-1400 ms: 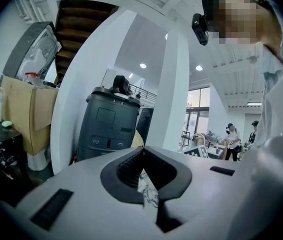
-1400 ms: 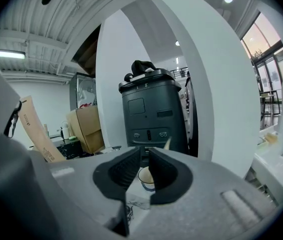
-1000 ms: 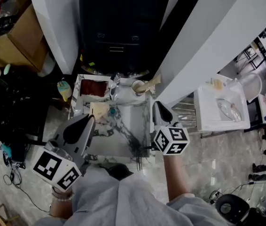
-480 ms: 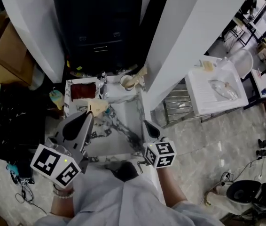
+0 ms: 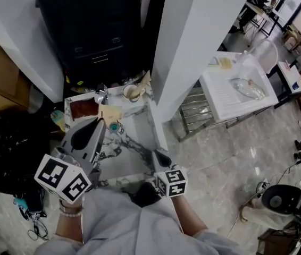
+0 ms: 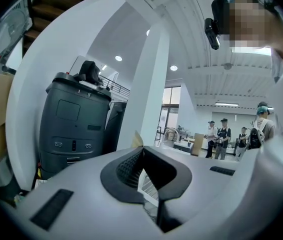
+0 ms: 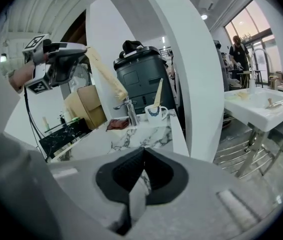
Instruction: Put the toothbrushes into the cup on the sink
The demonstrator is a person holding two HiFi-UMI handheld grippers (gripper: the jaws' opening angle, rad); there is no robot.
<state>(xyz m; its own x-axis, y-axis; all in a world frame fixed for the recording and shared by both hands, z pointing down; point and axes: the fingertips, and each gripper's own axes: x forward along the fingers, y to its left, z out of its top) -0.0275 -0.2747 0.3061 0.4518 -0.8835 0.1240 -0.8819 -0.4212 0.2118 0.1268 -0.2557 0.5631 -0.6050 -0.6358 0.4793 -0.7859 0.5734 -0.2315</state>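
Cup (image 5: pixel 131 93) stands at the far edge of the marble sink (image 5: pixel 140 122), just beside the white pillar (image 5: pixel 185 47). One toothbrush (image 5: pixel 145 81) is already leaning out of it. In my right gripper view the same cup (image 7: pixel 154 112) shows white with a dark band, and that toothbrush (image 7: pixel 158 91) stands tilted inside it.

My left gripper (image 5: pixel 100 122) hangs over the near-left part of the sink with its jaws pressed together on a cream toothbrush (image 5: pixel 110 113). The brush sticks out past the tips toward the cup but is apart from it. From the right gripper view, the left gripper (image 7: pixel 84 49) is raised high, and the cream toothbrush (image 7: pixel 107 76) slants down from its tips. Its lower end sits above the faucet (image 7: pixel 130 112), left of the cup. In the left gripper view, only a pale sliver of the brush (image 6: pixel 137 139) peeks above the closed tips (image 6: pixel 141 151).

My right gripper (image 5: pixel 156 153) is low at the sink's near-right edge, well short of the cup. Its jaws (image 7: pixel 142 156) meet at the tips with nothing between them.

A red-brown cloth (image 5: pixel 83 108) lies at the sink's far-left corner, just beside the faucet (image 5: pixel 101 95). A dark grey bin (image 5: pixel 100 31) stands behind the sink.
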